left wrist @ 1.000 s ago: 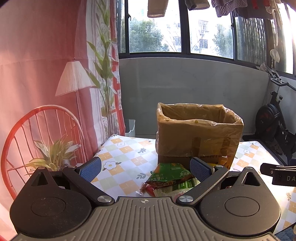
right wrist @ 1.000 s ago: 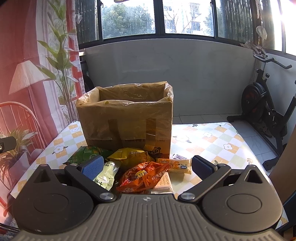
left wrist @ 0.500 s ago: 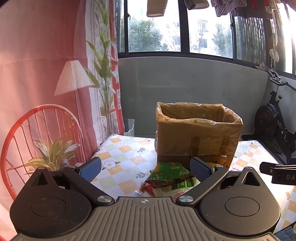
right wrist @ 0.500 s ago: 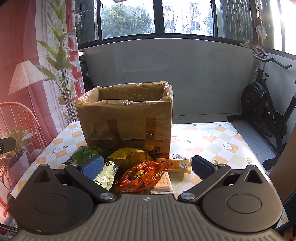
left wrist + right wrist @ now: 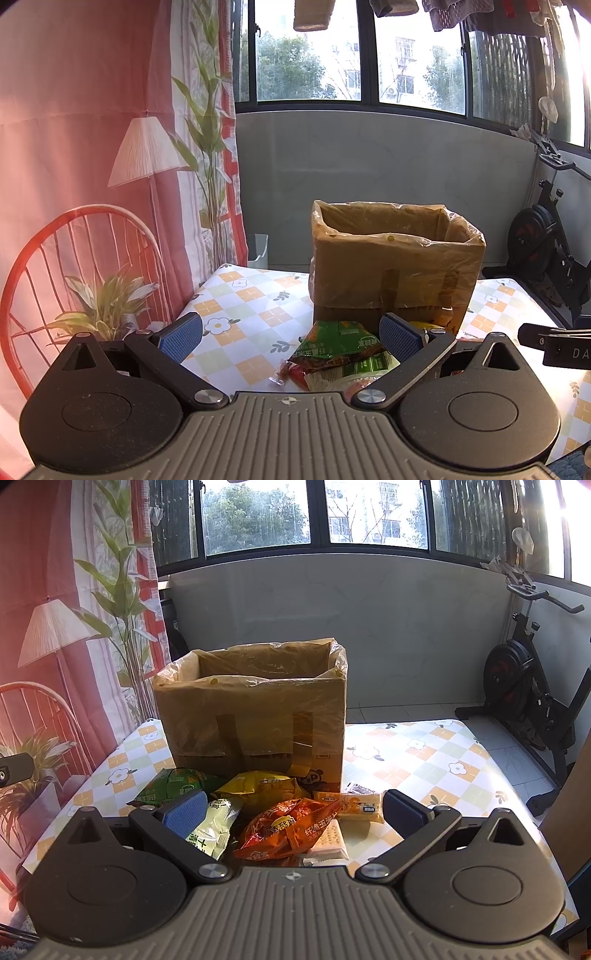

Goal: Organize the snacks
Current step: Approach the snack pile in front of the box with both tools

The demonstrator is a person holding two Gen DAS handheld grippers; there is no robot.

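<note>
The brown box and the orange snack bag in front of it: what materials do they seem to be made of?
The brown box looks like matte cardboard with darker tape strips, lined with a thin clear plastic bag that wrinkles and glints where it folds over the rim. The orange snack bag seems to be glossy plastic film: it is crinkled, printed, and catches highlights.

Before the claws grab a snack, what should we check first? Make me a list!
1. Left claw open: ok.
2. Right claw open: ok.
3. Both claws empty: ok.
4. Brown plastic-lined cardboard box open on top: ok.
5. Orange crinkly snack bag lies between the right claw's fingers: ok.
6. Room left inside the box: cannot tell, its inside is hidden.
</note>
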